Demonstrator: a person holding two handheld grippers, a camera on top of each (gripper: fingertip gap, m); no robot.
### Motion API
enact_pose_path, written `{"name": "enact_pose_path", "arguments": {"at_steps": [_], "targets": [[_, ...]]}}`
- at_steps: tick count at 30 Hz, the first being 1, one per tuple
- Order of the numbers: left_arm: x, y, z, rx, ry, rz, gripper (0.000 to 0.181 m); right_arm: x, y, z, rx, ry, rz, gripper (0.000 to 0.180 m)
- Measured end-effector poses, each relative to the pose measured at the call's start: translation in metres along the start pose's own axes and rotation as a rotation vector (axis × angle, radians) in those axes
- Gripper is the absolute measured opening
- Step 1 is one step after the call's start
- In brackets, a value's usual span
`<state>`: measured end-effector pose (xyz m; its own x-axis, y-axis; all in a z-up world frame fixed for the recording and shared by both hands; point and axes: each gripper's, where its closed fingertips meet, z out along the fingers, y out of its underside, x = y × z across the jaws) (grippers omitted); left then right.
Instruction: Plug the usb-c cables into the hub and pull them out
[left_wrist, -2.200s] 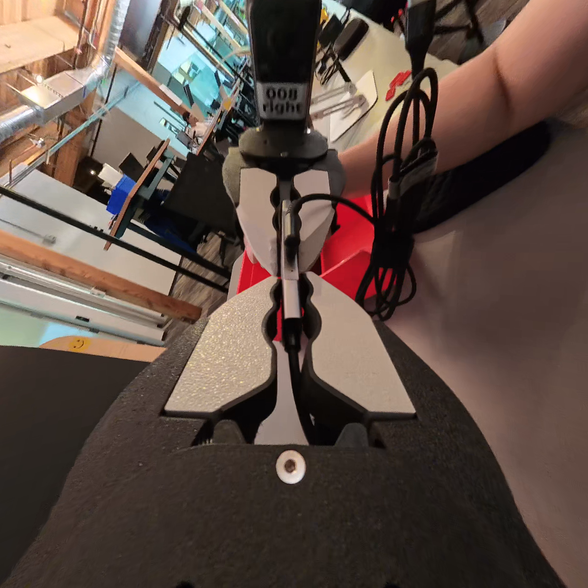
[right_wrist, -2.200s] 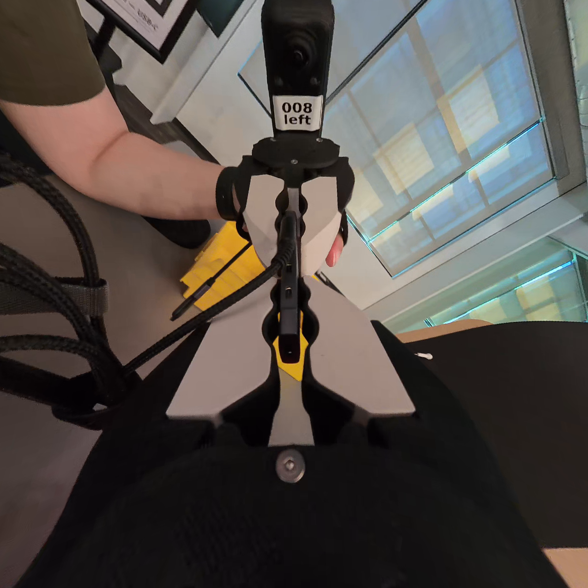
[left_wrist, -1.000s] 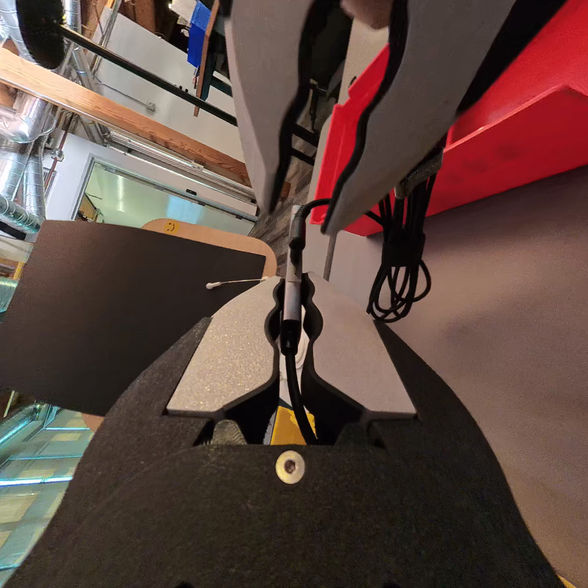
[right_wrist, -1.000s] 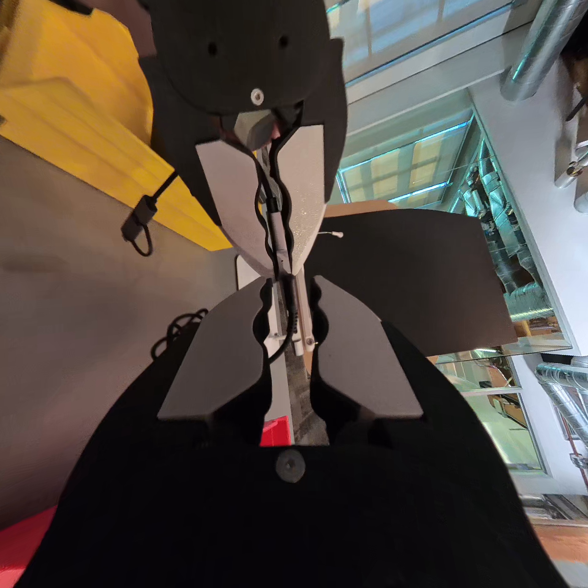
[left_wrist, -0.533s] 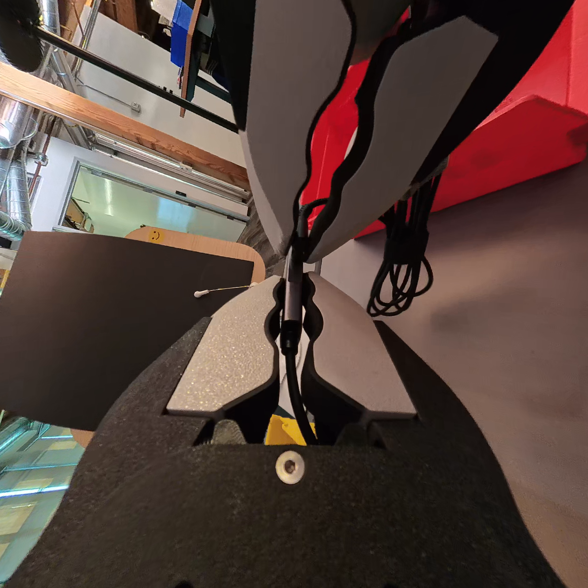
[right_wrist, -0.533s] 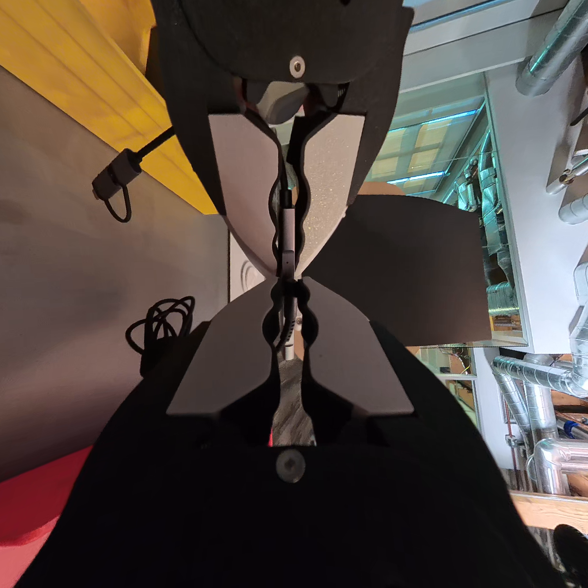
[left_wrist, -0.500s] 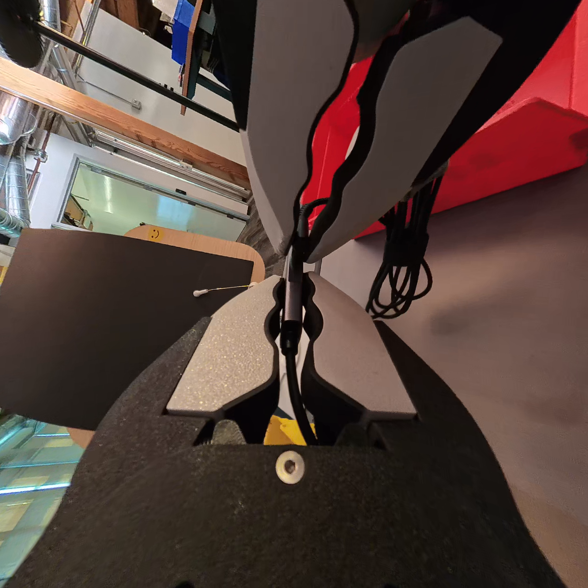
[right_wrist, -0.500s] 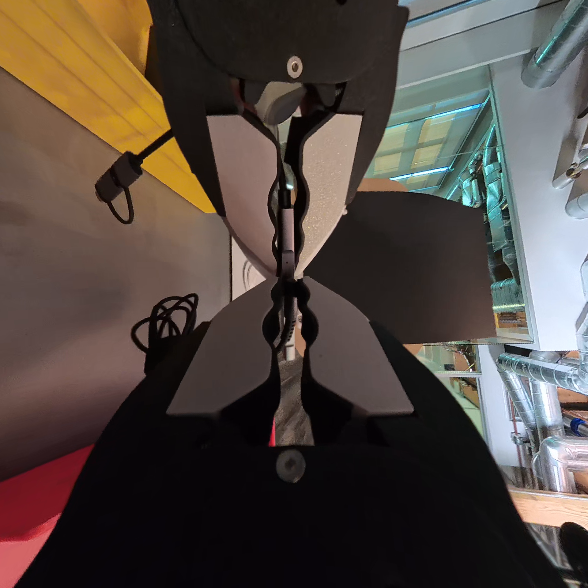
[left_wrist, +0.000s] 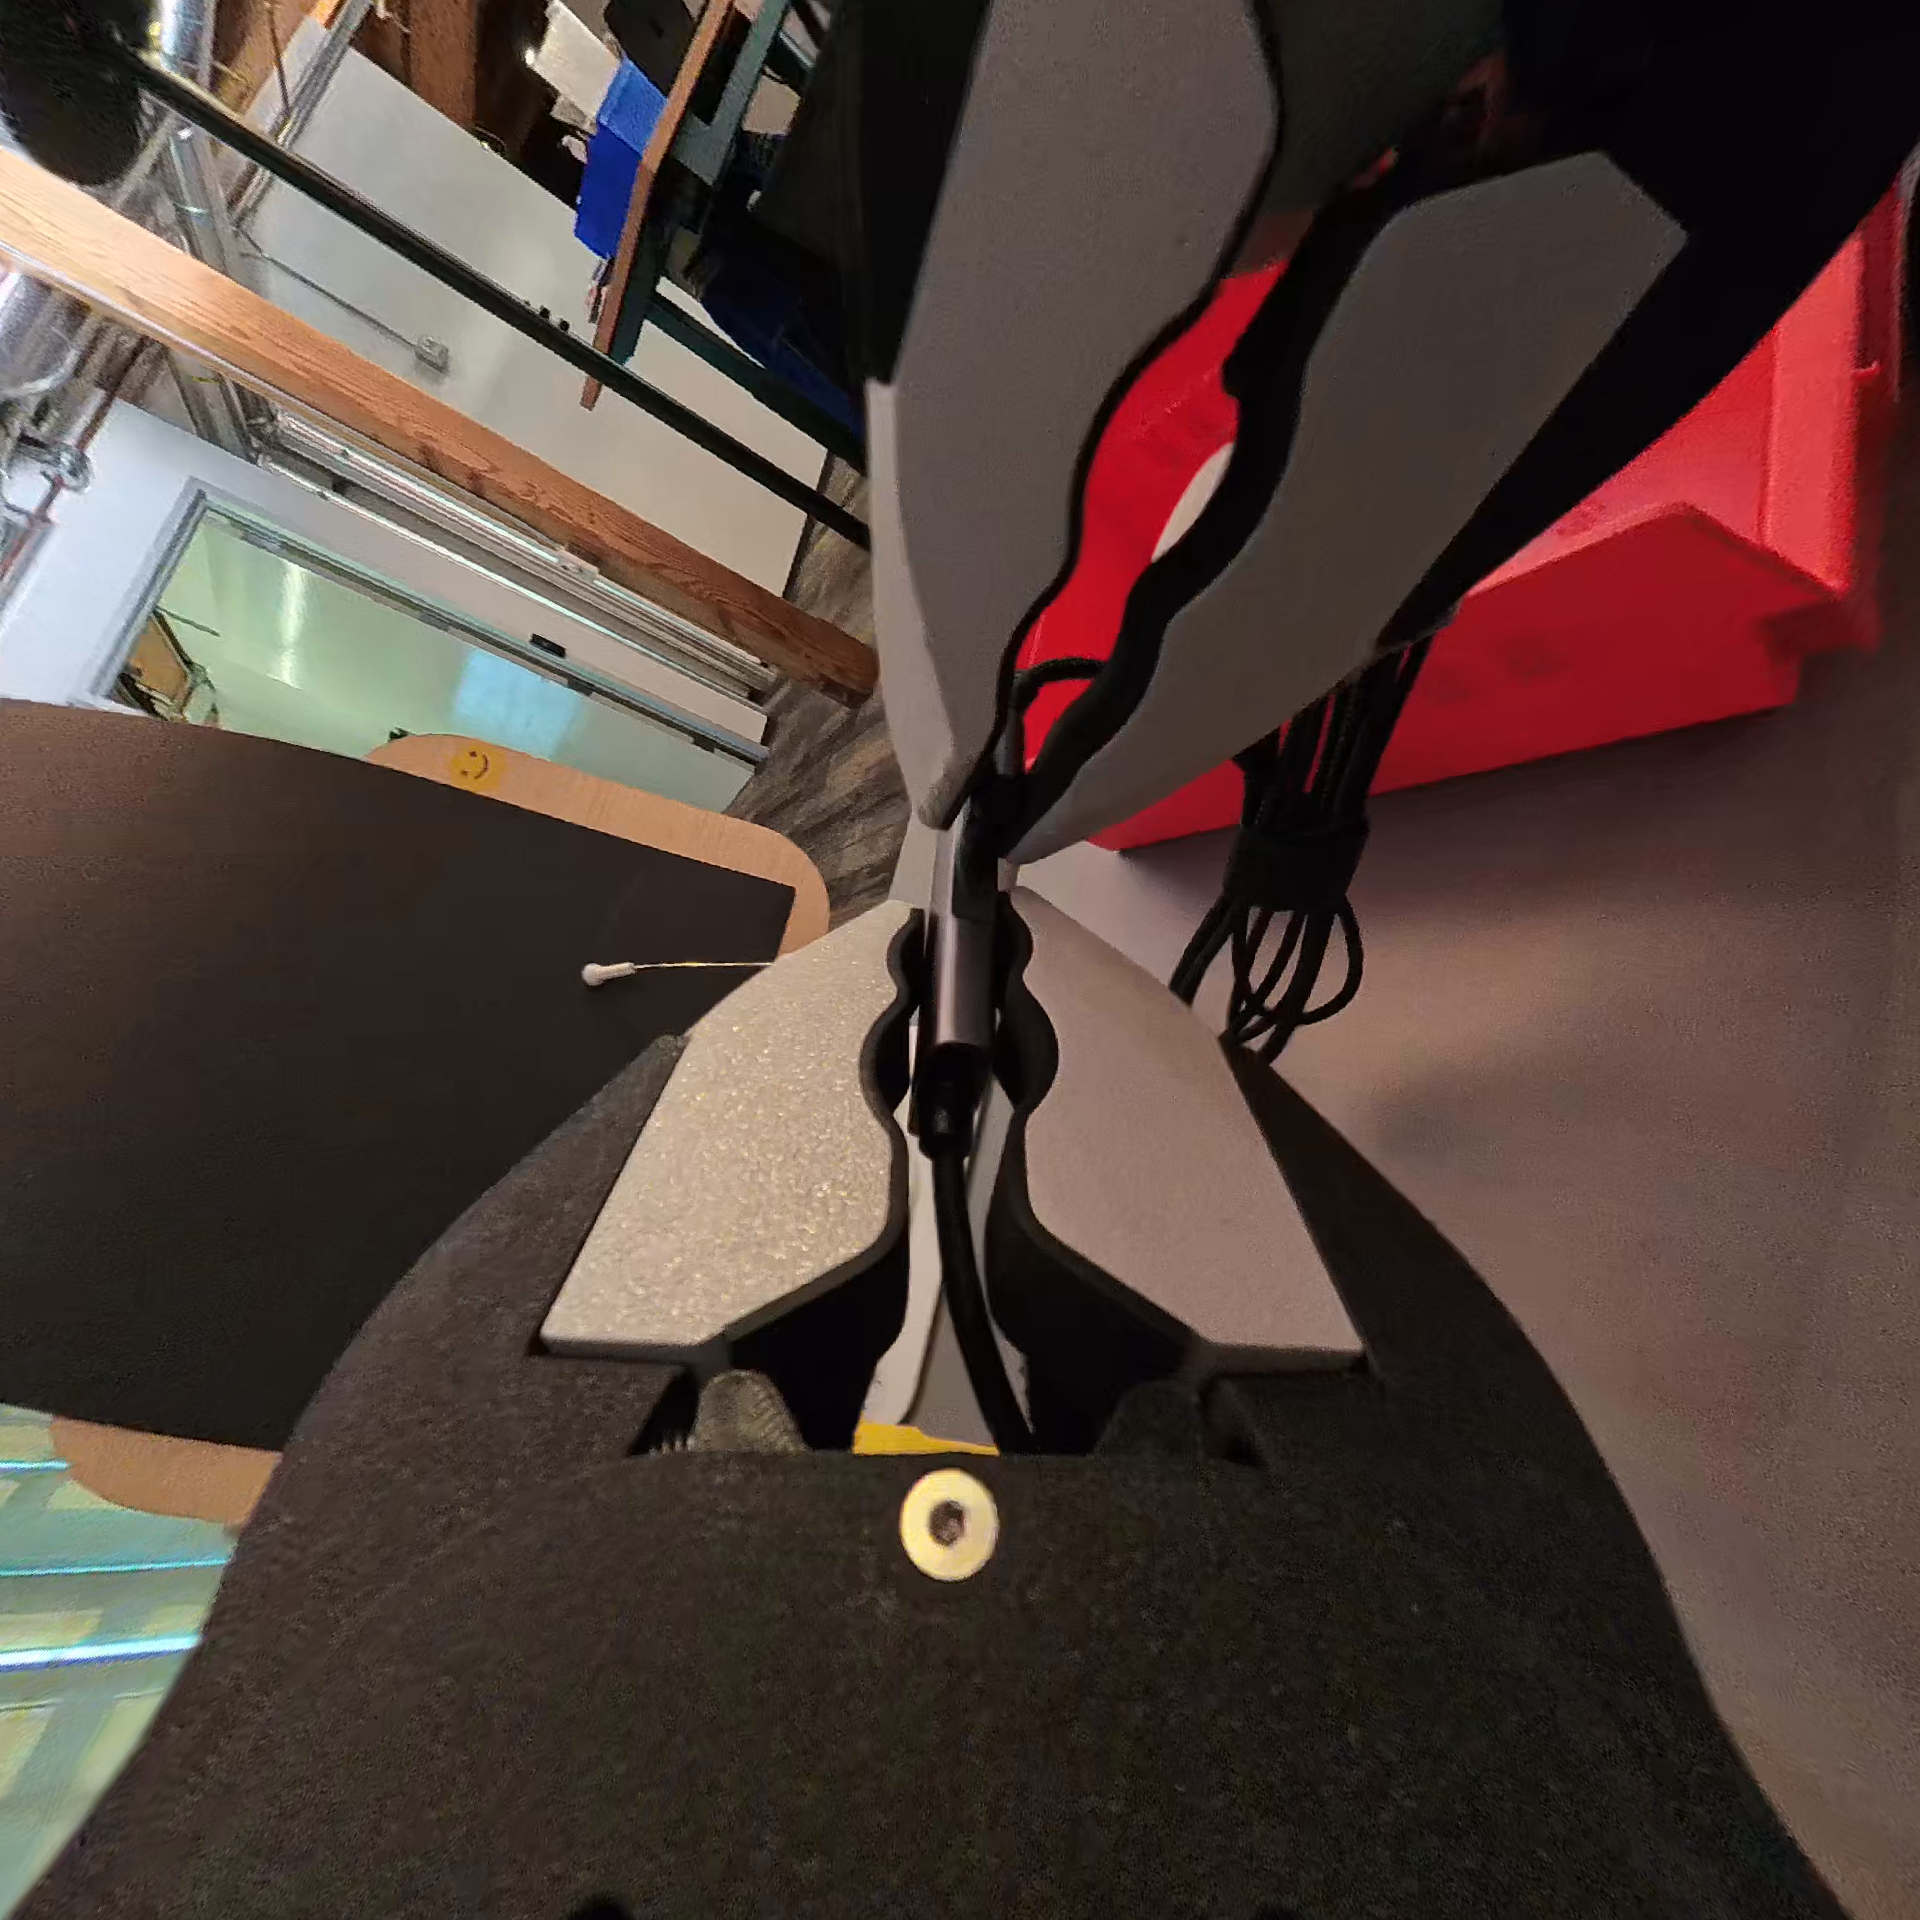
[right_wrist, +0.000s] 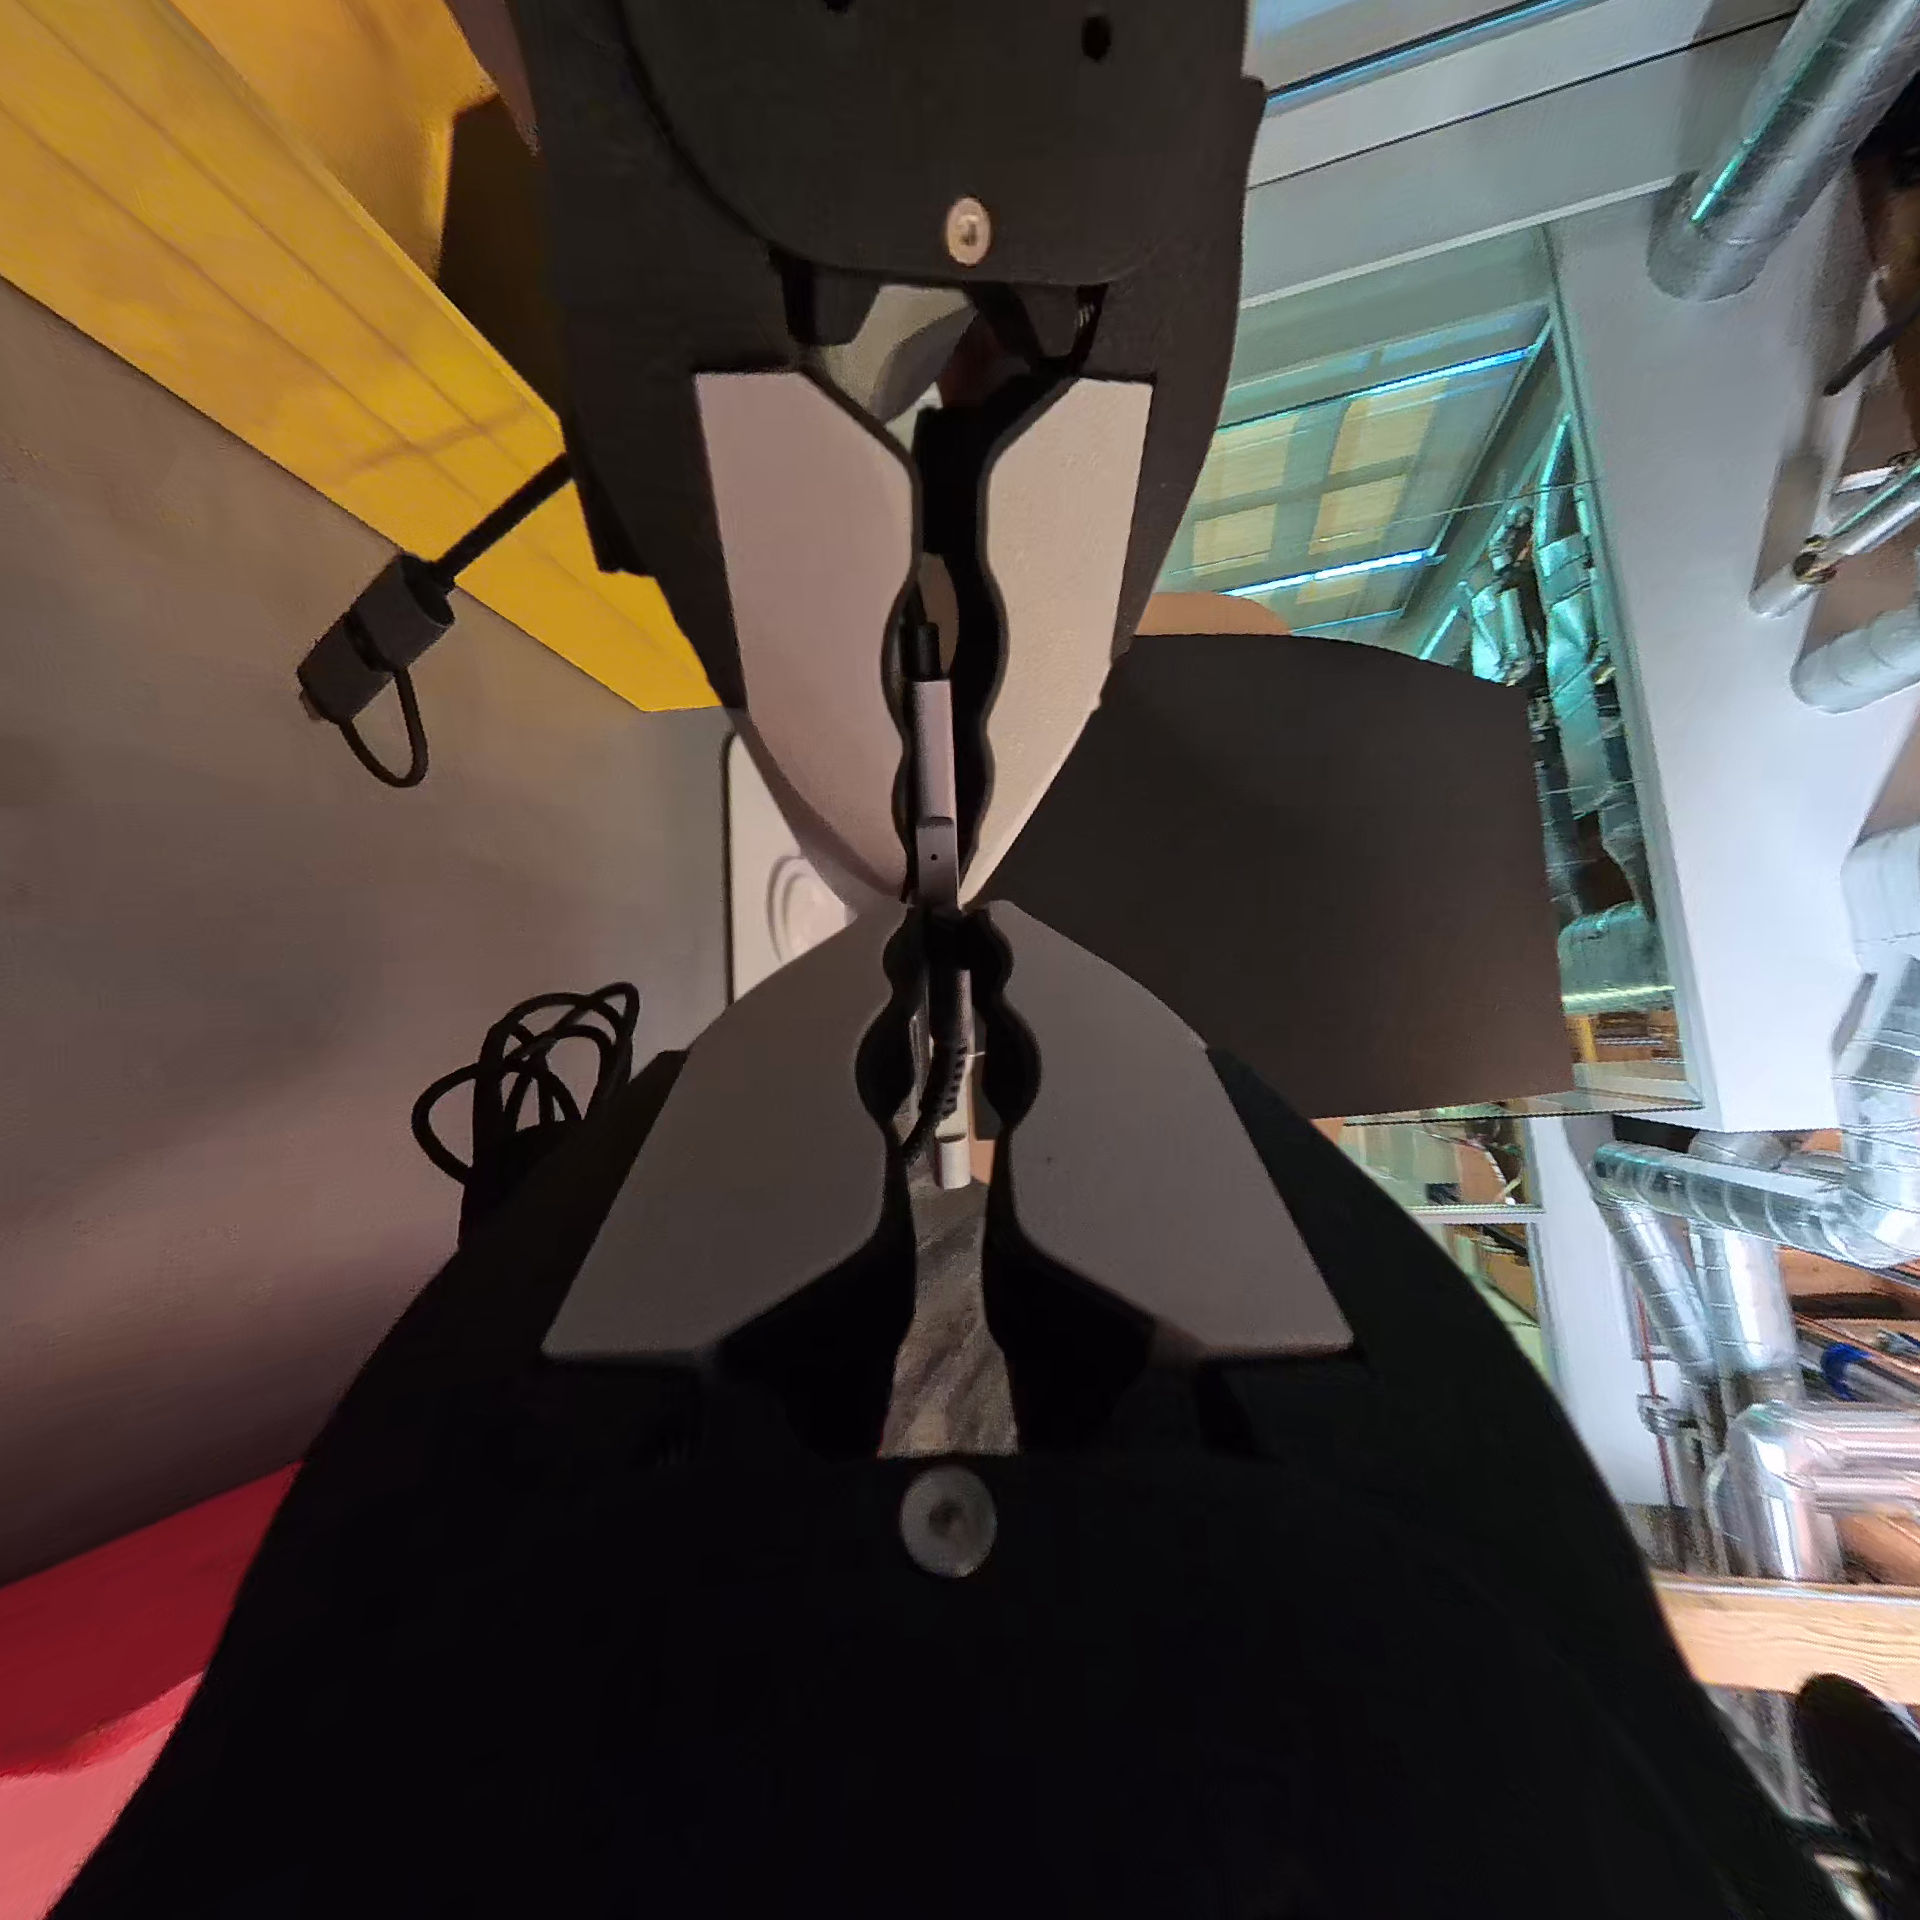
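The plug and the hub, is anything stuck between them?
Nothing visible. The left tongs grip the grey hub and the right tongs pinch the black plug, tip to tip; the joint itself is hidden.

Left wrist view: looks forward along own fingers, very near, tilted sideways, facing opposing gripper tip-to-tip, red plastic bin (left_wrist: 1621, 623) behind. Right wrist view: mirror vantage, equally near, facing back, yellow plastic bin (right_wrist: 260, 301) behind. Both share grey tabletop (left_wrist: 1662, 1195) (right_wrist: 208, 987), coiled black cable bundle (left_wrist: 1288, 914) (right_wrist: 530, 1070).
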<state>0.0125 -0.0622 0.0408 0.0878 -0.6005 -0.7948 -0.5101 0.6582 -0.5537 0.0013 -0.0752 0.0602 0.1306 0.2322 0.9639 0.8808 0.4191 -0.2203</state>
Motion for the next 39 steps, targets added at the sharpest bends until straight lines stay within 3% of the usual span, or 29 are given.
{"name": "enact_pose_path", "arguments": {"at_steps": [2,9,16,19,35,39], "targets": [[-0.003,0.000,-0.002,0.009,0.023,-0.101,0.013,0.005,0.004,0.001,-0.028,0.059,-0.040,0.009],[-0.018,-0.018,-0.024,0.218,0.203,-0.581,0.048,0.026,0.013,0.000,-0.074,0.258,-0.063,0.009],[-0.029,-0.019,-0.012,0.313,0.200,-0.847,0.038,0.026,0.009,0.002,-0.096,0.338,-0.120,0.009],[-0.030,-0.021,-0.009,0.345,0.208,-0.903,0.024,0.023,0.008,0.004,-0.102,0.345,-0.138,0.009],[-0.025,-0.011,0.001,0.223,0.199,-0.882,0.024,0.021,0.016,0.006,-0.127,0.360,-0.144,0.009],[-0.030,-0.013,0.003,0.225,0.128,-0.861,0.024,0.024,0.019,0.005,-0.143,0.375,-0.134,0.009]]}}
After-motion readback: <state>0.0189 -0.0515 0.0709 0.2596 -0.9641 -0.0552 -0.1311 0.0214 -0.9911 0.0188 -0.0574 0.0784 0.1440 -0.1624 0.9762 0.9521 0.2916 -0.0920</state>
